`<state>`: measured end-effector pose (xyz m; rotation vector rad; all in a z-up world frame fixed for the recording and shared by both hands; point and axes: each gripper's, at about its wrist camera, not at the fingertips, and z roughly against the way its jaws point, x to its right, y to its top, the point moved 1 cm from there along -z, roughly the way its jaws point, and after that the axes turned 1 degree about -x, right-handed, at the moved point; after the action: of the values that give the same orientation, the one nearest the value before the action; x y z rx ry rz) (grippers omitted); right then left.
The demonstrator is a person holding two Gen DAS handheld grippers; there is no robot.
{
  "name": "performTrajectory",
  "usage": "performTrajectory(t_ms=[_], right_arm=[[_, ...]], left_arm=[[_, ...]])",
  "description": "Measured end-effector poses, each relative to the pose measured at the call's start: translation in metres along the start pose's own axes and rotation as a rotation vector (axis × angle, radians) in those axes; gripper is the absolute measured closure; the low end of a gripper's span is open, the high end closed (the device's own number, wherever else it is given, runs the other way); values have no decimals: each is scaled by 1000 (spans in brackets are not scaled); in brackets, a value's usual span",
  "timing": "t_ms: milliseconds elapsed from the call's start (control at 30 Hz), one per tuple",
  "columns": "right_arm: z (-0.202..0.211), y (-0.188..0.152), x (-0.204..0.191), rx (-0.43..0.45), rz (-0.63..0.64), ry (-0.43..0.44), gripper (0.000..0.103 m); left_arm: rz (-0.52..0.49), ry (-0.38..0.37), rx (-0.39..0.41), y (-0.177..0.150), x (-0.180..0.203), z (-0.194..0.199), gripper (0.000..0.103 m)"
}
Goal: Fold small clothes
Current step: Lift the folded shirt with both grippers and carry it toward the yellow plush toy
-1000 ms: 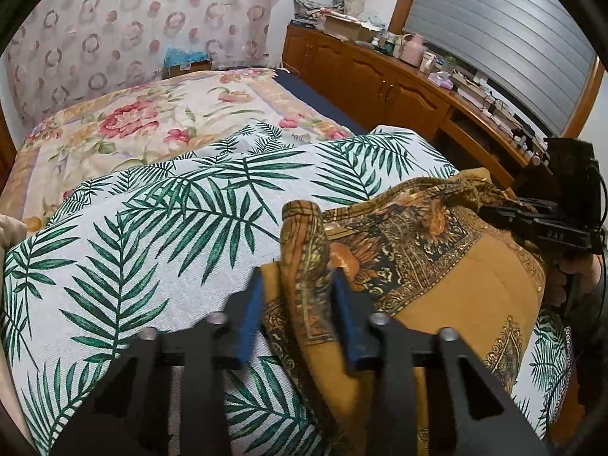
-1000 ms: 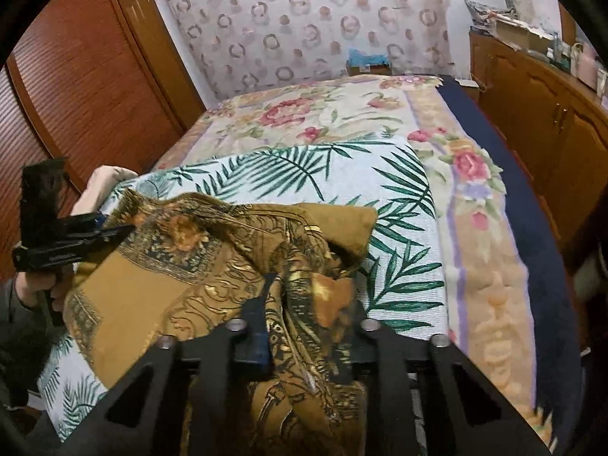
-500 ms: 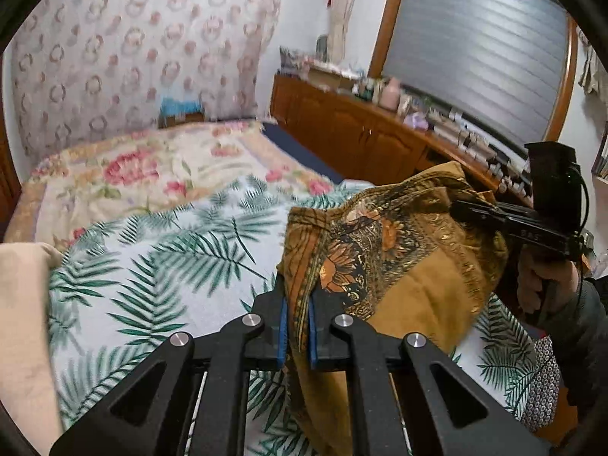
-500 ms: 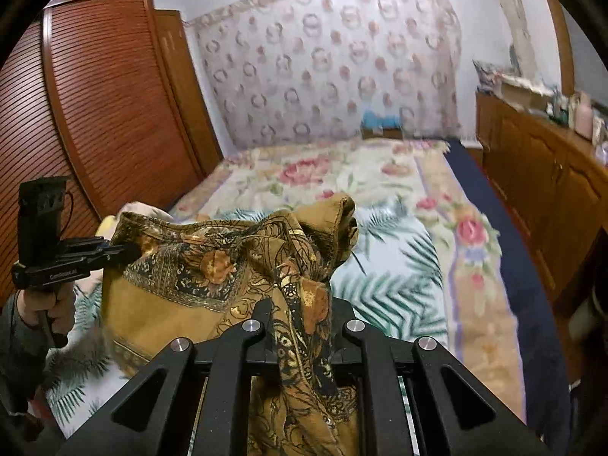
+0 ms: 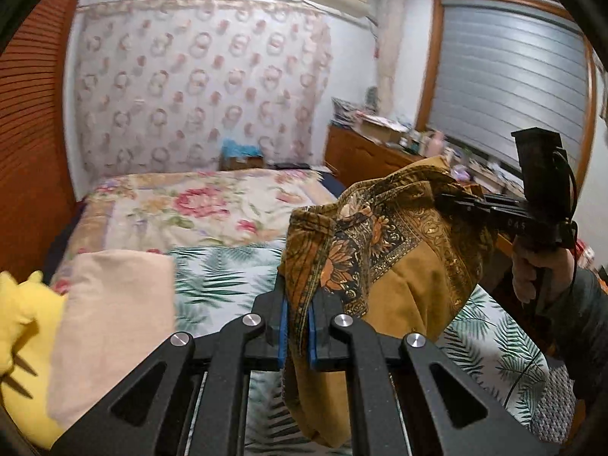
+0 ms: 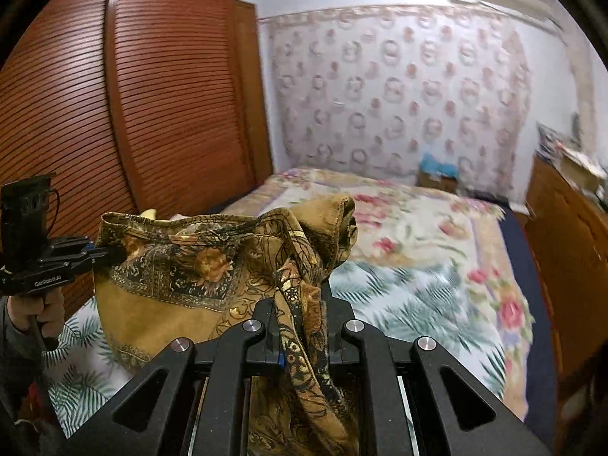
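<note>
The garment (image 5: pixel 402 266), a mustard cloth with a dark ornate border, is hanging in the air above the bed (image 5: pixel 212 205), stretched between the 2 grippers and sagging in a bunched pouch in the middle. Its lower part is drooping toward the palm-print sheet (image 6: pixel 402 296) but, as far as the views show, not lying flat on it.

The left gripper (image 5: pixel 297 326) is pinching 1 edge of the garment, its blue-padded fingers (image 5: pixel 283 328) nearly together with only the cloth between them. The right gripper (image 6: pixel 298 332) is doing the same at the other end, its fingers narrow on a twisted strip of border. Each gripper is also showing in the other's view, held in a hand (image 5: pixel 539 269) at the side of the frame.

By my reading, the fold itself is not yet begun: the garment is crumpled, no crease or tidy layer is showing, and it probably needs spreading or shaking out first, then laying on the sheet and folding.

At the left, a beige folded cloth (image 5: pixel 114 315) is lying beside a yellow plush toy (image 5: pixel 22 342); whether it is finished work I cannot tell. Beyond are the floral quilt, wardrobe (image 6: pixel 114 95) and cabinets.
</note>
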<state>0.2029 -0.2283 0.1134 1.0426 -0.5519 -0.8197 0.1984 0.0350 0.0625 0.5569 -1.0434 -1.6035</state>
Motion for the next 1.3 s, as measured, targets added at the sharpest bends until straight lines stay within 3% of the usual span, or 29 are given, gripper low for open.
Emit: performTrajectory(t_ms=[333, 667, 867, 967, 1033, 1100, 1200, 1300], right_arm=[[-89, 73, -47, 7, 177, 154, 91], [-204, 123, -107, -110, 411, 235, 91], [-269, 131, -135, -168, 412, 258, 88], [-288, 133, -133, -206, 389, 270, 74], [-290, 134, -138, -205, 383, 245, 53], [-296, 136, -137, -174, 393, 203, 41], [-295, 133, -122, -149, 395, 157, 39], [-305, 121, -110, -196, 376, 159, 39]], left_arm=[[170, 167, 117, -34, -89, 58, 94], [309, 317, 70, -89, -152, 66, 94], [360, 371, 6, -120, -166, 65, 94], [366, 378, -20, -127, -169, 63, 94], [365, 384, -31, -128, -171, 61, 94], [362, 392, -36, -128, -171, 61, 94], [358, 400, -38, -127, -172, 62, 94], [357, 411, -42, -126, -172, 61, 93]])
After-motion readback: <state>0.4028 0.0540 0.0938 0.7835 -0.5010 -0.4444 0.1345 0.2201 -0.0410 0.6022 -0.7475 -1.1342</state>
